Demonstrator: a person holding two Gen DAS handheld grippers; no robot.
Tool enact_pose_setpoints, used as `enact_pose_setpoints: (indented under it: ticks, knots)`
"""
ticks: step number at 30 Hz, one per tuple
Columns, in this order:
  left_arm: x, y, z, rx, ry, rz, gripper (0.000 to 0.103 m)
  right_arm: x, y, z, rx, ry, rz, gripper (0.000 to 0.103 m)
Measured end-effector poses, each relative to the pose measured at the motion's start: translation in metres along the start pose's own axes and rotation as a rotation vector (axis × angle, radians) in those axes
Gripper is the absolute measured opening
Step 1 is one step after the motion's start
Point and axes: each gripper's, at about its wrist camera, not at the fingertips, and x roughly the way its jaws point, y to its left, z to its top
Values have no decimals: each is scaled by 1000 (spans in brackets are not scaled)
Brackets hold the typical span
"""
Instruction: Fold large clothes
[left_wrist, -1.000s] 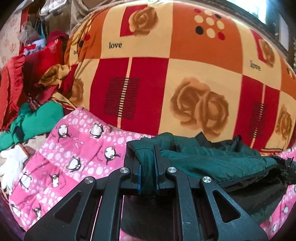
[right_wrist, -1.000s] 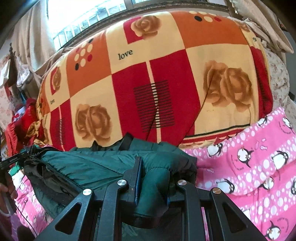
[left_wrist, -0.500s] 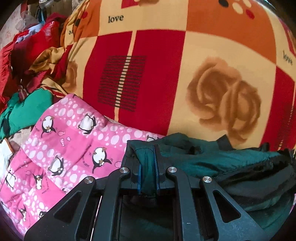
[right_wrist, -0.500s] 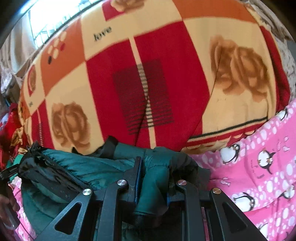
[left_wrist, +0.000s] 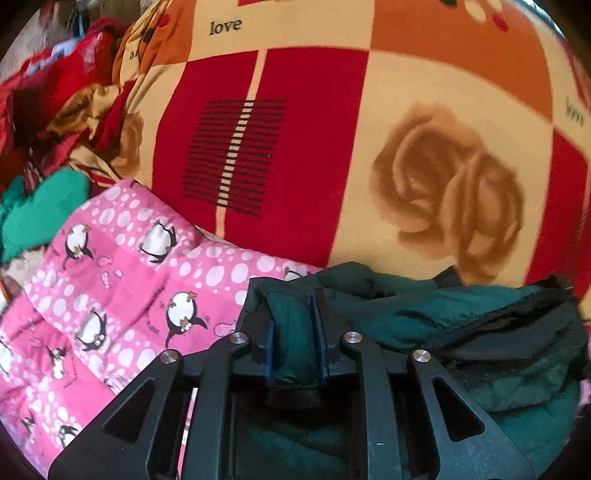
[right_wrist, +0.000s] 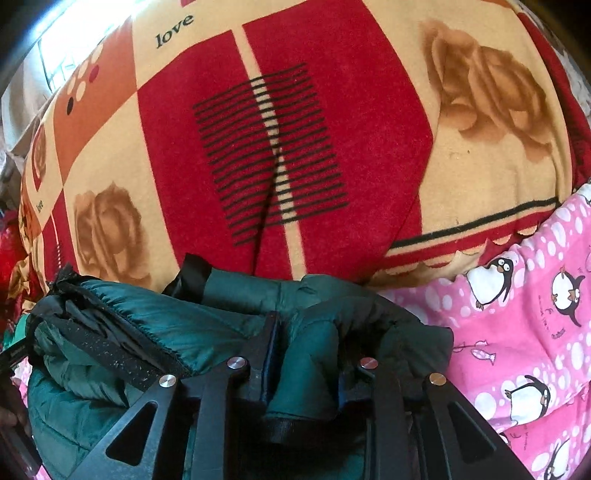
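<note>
Green puffy jacket (left_wrist: 461, 325): soft, light, slippery. Left tool (left_wrist: 295, 332), right tool (right_wrist: 306, 354) just been loosening (cloth between). We grab thick edges.

Black fingers (left_wrist: 325, 325), blue pads, seemingly silver screws

Rose-patterned blanket (left_wrist: 369, 129) behind pink penguin quilt (left_wrist: 122, 295).

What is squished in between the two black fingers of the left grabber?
A fold of the dark green jacket sits between the left gripper fingers, which have just been opening. The left wrist view shows it.
</note>
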Motion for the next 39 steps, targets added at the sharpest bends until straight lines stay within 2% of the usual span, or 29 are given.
enact_pose_setpoints:
  ticks: [1, 2, 3, 4, 5, 7, 8, 9, 10, 14, 17, 21, 23, 26, 30, 34, 39]
  knots:
    - [-7, 8, 2, -28, -4, -50, 28, -2, -1, 0, 4, 0, 9, 25]
    - [-13, 13, 3, -46, -9, -88, 40, -5, -1, 0, 11, -2, 19, 26]
    - [-20, 18, 5, -60, -23, -105, 66, -9, -5, 1, 26, -4, 33, 29]
    - [-30, 22, 5, -72, -54, -104, 79, -11, -5, 2, 38, -7, 47, 32]
    - [-39, 25, 6, -81, -91, -112, 87, -16, -5, 4, 50, -17, 61, 34]
    - [-57, 30, 6, -86, -149, -137, 87, -28, -4, 6, 53, -42, 88, 49]
    - [-61, 30, 7, -81, -153, -140, 87, -34, -3, 7, 48, -54, 99, 56]
    - [-63, 29, 7, -75, -153, -138, 87, -41, 0, 7, 41, -70, 112, 69]
    - [-65, 27, 6, -63, -151, -124, 87, -48, 2, 7, 37, -88, 115, 76]
    - [-56, 9, 0, -3, -119, -85, 87, -77, 15, 6, 11, -156, 105, 76]
    - [-42, -3, -6, 36, -87, -46, 87, -74, 42, 5, -94, -100, 137, 76]
    - [-12, -11, -11, 73, -13, 32, 87, -51, 80, 0, -276, -55, 87, 76]
    - [5, -11, -13, 80, 33, 55, 87, -31, 90, 1, -323, -29, 64, 76]
    - [19, -6, -14, 62, 70, 61, 88, -2, 91, 5, -320, 20, 41, 76]
    - [28, -6, -16, 61, 72, 63, 88, 34, 80, 2, -255, 117, 28, 76]
    - [32, -11, -18, 78, 71, 79, 88, 47, 77, -6, -243, 119, 10, 77]
    - [31, -12, -17, 91, 72, 86, 88, 44, 90, -1, -250, 128, -7, 76]
